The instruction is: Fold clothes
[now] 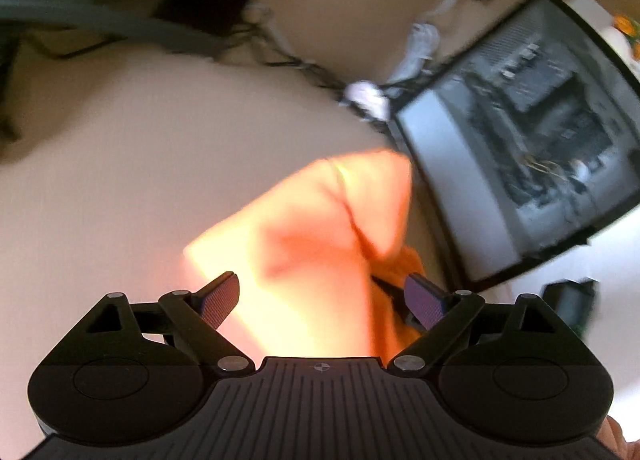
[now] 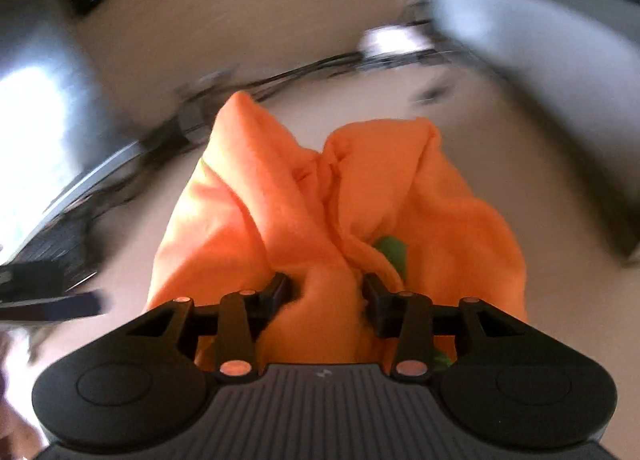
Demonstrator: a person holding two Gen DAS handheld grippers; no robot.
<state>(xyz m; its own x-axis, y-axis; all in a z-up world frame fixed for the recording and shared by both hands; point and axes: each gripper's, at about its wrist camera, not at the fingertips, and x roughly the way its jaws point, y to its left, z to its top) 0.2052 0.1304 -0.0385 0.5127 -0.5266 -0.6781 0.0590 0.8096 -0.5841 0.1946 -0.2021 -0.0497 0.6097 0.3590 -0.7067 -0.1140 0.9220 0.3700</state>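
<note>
We've got the orange garment [image 2: 320, 200] bunched mid-frame on the tabletop [image 2: 500, 140], right tool [image 2: 326, 292] pinching a soft, light fold; left tool [image 1: 326, 296] gapes empty (grab a hem).

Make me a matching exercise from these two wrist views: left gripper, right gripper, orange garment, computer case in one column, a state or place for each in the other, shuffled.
1. left gripper
2. right gripper
3. orange garment
4. computer case

A. bunched up on the beige surface
B. jaws spread wide, nothing pinched
C. lying open, parts showing inside
D. closed on a fold of cloth

Pairs: 1-B, 2-D, 3-A, 4-C
</note>
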